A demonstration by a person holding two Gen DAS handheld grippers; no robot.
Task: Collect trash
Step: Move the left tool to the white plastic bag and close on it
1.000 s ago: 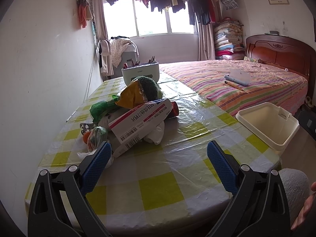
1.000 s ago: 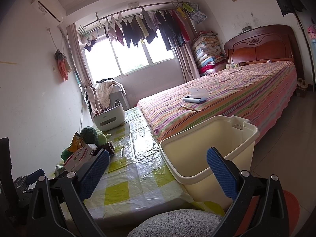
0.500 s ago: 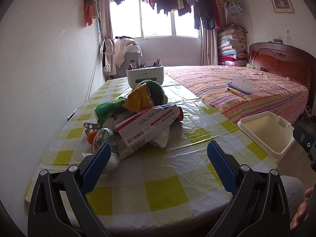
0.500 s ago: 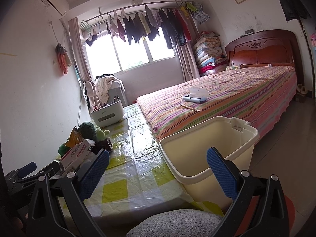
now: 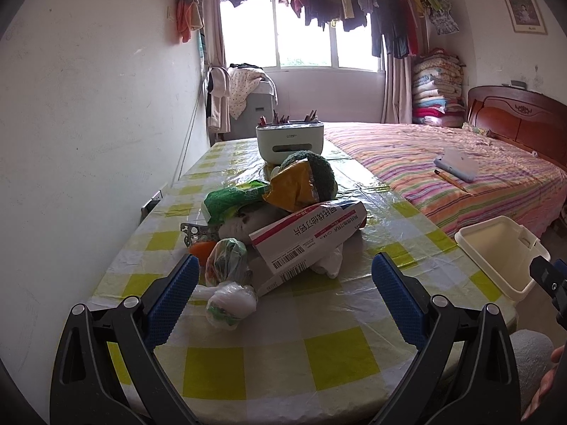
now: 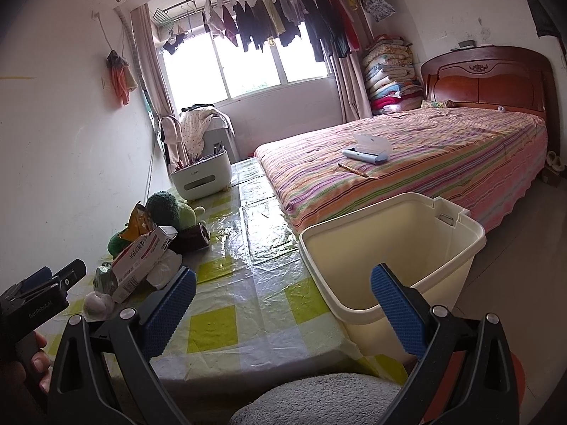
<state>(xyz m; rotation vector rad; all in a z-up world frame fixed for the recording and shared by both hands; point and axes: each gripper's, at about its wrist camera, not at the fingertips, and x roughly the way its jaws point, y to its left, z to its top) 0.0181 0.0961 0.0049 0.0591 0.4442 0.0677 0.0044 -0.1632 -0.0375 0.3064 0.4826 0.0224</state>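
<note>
Jaws wide and empty on left gripper [image 5: 281, 281] and right gripper [image 6: 283, 292]

Daylight poured through the wide, overexposed window [image 5: 304, 35], leaving glare on the clear plastic-covered yellow-checked tablecloth [image 6: 262, 226]. Fisheye curvature and dark vignetting marked both views' edges.

trash pile [image 5: 280, 233]: lower items buried under the red-and-white carton [image 5: 312, 233], unidentifiable | bin [image 5: 496, 255]: base hidden below the table's right edge | person's hand [image 5: 545, 386]: cut off at frame edge | carton print: too small to read
</note>
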